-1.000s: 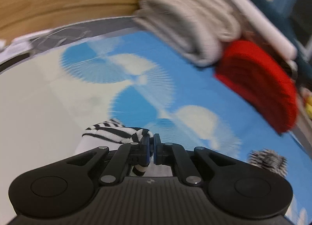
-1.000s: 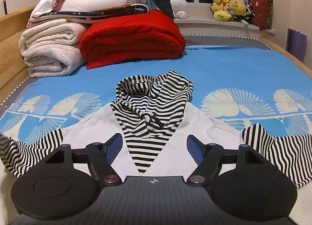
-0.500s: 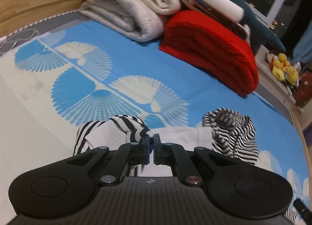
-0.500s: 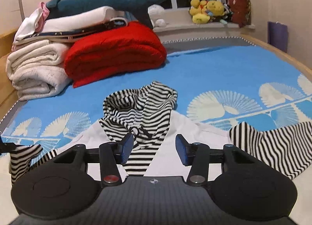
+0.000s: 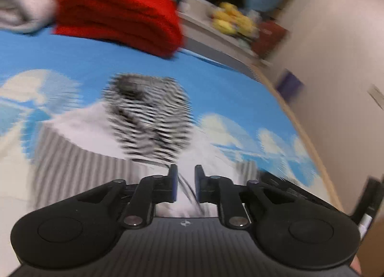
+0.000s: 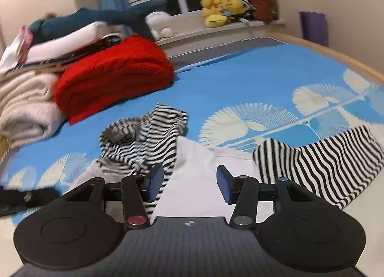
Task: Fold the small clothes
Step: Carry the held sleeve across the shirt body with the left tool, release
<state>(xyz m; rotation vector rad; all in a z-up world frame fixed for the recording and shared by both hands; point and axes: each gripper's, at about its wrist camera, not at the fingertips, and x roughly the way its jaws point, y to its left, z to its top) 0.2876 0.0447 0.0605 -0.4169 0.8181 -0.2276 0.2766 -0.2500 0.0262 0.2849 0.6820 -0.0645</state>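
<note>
Lying spread on the blue patterned bed [image 6: 240, 80], a small white hoodie [image 6: 199, 181] with black-and-white striped hood and sleeves sat just ahead of both grippers.

The left gripper [image 5: 186, 187] hovered over the garment's white body with its 2 fingers a narrow gap apart; blurred cloth showed in that gap, and I could not tell whether they gripped any of it. The right gripper [image 6: 189, 185] had its fingers spread wide and held nothing, poised above the white front, with the striped hood [image 6: 144, 140] beyond its left finger and 1 striped sleeve [image 6: 319, 159] lying out to the right. A folded red blanket [image 6: 112, 78] and cream blankets [image 6: 24, 104] were stacked at the bed's far left, well apart from the hoodie.
</note>
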